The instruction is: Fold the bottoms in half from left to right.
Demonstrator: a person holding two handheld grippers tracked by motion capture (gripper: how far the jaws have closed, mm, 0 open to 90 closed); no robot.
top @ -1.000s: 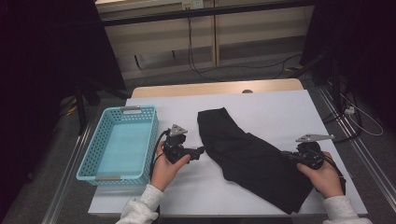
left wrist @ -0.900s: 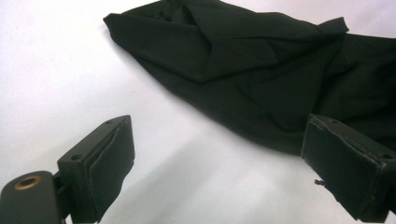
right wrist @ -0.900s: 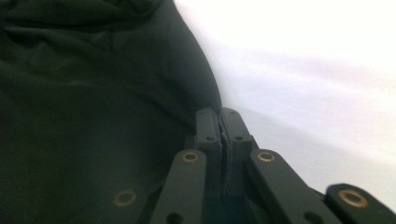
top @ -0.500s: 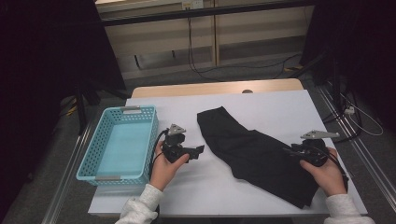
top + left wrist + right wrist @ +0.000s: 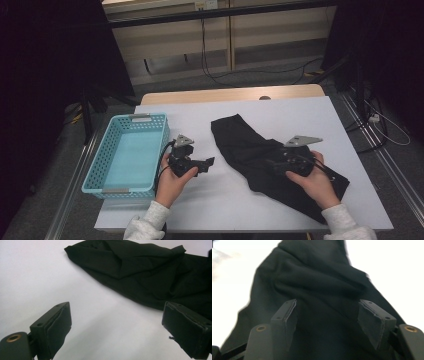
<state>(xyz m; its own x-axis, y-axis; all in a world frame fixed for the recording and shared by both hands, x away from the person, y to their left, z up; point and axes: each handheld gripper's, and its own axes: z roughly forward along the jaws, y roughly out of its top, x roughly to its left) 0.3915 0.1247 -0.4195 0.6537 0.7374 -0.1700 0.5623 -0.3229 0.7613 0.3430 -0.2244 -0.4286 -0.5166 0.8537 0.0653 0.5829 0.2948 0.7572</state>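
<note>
White tabletop (image 5: pixel 250 200), crumpled black cloth garment (image 5: pixel 250 145): right gripper (image 5: pixel 327 315) just opening over it, nothing pinched, left gripper (image 5: pixel 115 325) released beside it—regrasp looks next.

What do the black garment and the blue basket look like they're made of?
Black garment: soft woven or knit fabric, matte; it lies in limp folds and creases with no sheen. The exact fibre is unclear.
Blue basket: likely moulded plastic, smooth and slightly glossy; it has rigid perforated lattice walls, a solid floor and moulded handle slots.
</note>
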